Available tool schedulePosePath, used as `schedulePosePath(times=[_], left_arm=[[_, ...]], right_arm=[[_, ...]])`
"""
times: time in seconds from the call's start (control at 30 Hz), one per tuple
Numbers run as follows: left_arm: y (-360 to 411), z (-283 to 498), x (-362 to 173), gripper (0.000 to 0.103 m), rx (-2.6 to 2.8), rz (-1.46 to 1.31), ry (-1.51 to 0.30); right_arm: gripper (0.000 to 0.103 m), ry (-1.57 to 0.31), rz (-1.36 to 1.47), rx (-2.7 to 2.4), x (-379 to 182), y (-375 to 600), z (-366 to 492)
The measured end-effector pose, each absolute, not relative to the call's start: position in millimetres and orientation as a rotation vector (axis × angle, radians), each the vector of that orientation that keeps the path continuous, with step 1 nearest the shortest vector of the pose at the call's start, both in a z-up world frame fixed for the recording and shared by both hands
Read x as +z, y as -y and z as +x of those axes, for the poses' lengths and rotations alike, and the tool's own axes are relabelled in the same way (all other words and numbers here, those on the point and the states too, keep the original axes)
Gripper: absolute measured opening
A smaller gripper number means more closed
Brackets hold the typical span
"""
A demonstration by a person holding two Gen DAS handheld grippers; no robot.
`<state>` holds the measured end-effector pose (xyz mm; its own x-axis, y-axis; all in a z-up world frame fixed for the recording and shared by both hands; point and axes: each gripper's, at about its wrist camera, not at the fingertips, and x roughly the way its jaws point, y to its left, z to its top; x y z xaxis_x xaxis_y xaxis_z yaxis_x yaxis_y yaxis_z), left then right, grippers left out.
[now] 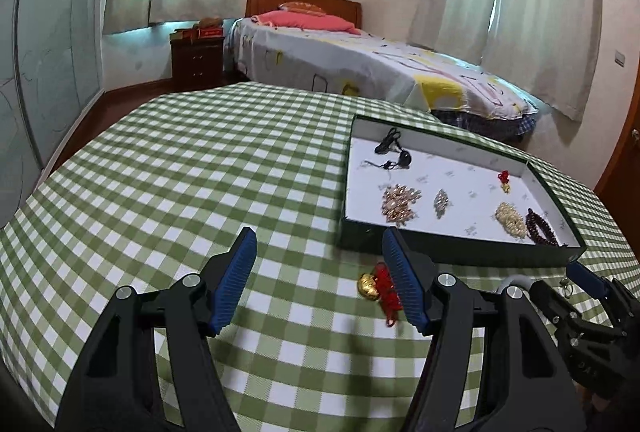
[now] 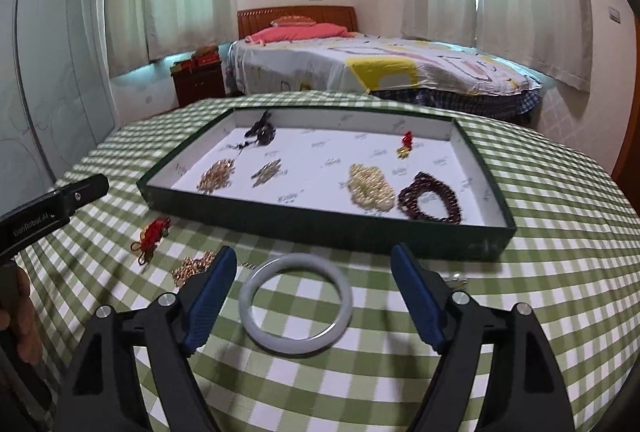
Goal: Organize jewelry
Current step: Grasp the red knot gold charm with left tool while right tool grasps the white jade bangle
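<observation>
Green-checked tabletop [image 2: 560, 272] carries the half-filled tray [image 2: 320, 228], and the spread, empty right gripper [image 2: 314, 296] straddles the pale bangle [image 2: 296, 302], likely next to pinch its rim, while the left gripper [image 1: 320, 284] hangs open beside the red-and-gold charm [image 1: 378, 288].

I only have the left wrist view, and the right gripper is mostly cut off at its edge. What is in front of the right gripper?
Observer: A pale bangle lies flat on the checked cloth, between the fingers of the right gripper. The gripper is open, not closed on it.
Operator: Anything else loose near it?
Observer: A heap of gold-coloured chain sits on the cloth just beside its left finger.
Operator: And on the other side?
Observer: A small metallic piece peeks out behind the right finger. It is too hidden to identify.
</observation>
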<state>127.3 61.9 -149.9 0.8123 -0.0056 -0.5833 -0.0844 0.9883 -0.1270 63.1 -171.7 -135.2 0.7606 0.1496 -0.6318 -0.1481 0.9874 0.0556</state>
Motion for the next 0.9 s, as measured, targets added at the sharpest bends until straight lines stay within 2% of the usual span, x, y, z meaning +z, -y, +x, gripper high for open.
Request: schedulePosePath(times=[0.77, 0.8, 0.87, 0.9], left_arm=[[-44, 130, -171, 0.064, 0.006, -0.115, -0.695], [-43, 130, -172, 0.064, 0.003, -0.112, -0.698], [-39, 131, -173, 0.064, -0.005, -0.104, -0.704], [-37, 132, -174, 0.064, -0.01, -0.099, -0.71]], right_arm=[[0.078, -0.892, -0.031, 0.191, -155, 165, 77], [0.077, -0.892, -0.036, 0.192, -156, 164, 76], [0.069, -0.884, -0.058, 0.194, -155, 162, 73], [0.069, -0.878, -0.064, 0.196, -155, 161, 71]])
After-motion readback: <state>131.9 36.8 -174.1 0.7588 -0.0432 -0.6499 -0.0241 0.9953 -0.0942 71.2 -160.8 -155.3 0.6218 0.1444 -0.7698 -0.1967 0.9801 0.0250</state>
